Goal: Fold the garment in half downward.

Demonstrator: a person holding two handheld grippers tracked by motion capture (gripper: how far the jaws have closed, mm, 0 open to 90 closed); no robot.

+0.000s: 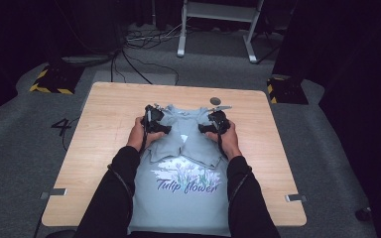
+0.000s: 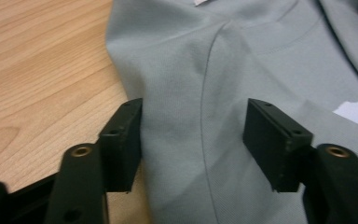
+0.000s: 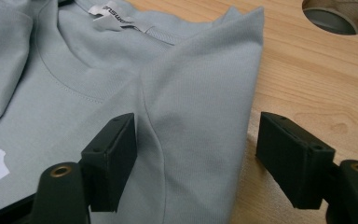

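A grey-blue T-shirt [image 1: 186, 191] printed "Tulip flower" lies front up on the wooden table [image 1: 104, 114], its sleeves folded inward over the chest. My left gripper [image 1: 155, 120] stands open over the shirt's left shoulder fold [image 2: 191, 116], jaws either side of the seam. My right gripper [image 1: 217, 120] stands open over the right shoulder fold [image 3: 196, 116]. A white neck label [image 3: 114, 14] shows at the collar. Both jaws of each gripper are apart and hold no cloth.
A round cable hole [image 1: 215, 101] [image 3: 338, 14] sits in the table just beyond the shirt's right shoulder. Bare wood [image 2: 37, 70] lies left of the shirt. Metal brackets [image 1: 295, 198] sit at the table's near corners. Cables and a stand [image 1: 218, 25] are on the floor behind.
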